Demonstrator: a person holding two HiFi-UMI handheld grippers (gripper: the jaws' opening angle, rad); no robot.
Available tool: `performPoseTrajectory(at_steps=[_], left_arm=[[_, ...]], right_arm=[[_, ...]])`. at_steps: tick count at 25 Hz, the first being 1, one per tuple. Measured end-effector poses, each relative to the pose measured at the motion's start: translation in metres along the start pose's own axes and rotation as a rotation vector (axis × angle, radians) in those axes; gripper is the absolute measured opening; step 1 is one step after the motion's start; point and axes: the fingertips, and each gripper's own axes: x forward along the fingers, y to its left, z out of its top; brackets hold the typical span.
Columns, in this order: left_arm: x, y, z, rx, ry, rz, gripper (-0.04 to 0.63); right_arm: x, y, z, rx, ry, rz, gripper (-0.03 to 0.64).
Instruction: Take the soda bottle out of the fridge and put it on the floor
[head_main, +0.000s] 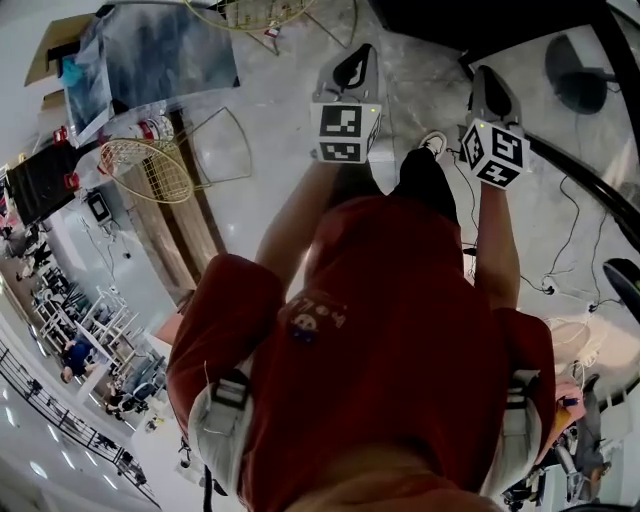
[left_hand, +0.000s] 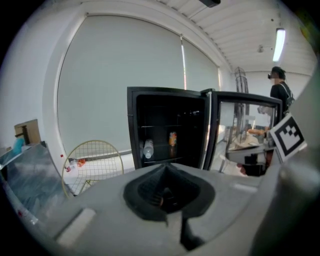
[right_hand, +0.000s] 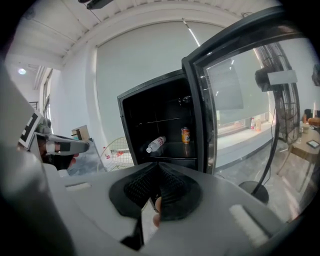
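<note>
The clear plastic soda bottle with a red label (right_hand: 156, 144) lies on its side on a shelf of the open black glass-doored fridge (left_hand: 132, 130). It is left of an upright orange can (right_hand: 185, 135), with its cap angled toward the front left. It sits ahead of both tools and well apart from them, and neither looks clearly nearer. The left hand-held gripper (left_hand: 165, 169) has its 2 jaws together, empty. The right hand-held gripper (right_hand: 159, 169) is likewise closed on nothing.

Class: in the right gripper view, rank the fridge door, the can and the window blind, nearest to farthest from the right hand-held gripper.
1. Fridge door, swung open, at right.
2. Can, on the fridge shelf.
3. Window blind, behind the fridge.
</note>
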Motion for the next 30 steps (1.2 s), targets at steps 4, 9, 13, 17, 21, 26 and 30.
performPoseTrajectory(at_steps=[4,9,13,17,21,26,30], left_arm=[[0.011,0.028,-0.014,0.009,0.006,-0.03,-0.002],[0.025,0.07,-0.032,0.033,0.004,-0.094,-0.002],[0.041,0.1,-0.04,0.053,0.005,-0.141,-0.002],[0.04,0.114,-0.035,0.053,-0.014,-0.156,-0.002],[0.021,0.116,-0.024,0.031,-0.026,-0.15,-0.002],[-0.005,0.11,-0.009,0.031,-0.044,-0.139,-0.002],[-0.017,0.106,-0.003,0.033,-0.058,-0.118,-0.002]], right_arm=[[0.02,0.024,-0.005,0.006,-0.03,0.002,-0.003],[0.047,0.059,-0.019,0.01,-0.024,-0.072,-0.003],[0.07,0.08,-0.019,0.022,-0.057,-0.133,0.011],[0.075,0.096,-0.014,-0.041,-0.07,-0.186,0.166],[0.058,0.112,0.007,-0.109,-0.092,-0.2,0.275],[0.037,0.116,0.028,-0.088,-0.127,-0.199,0.285],[0.03,0.117,0.033,-0.082,-0.137,-0.184,0.285]])
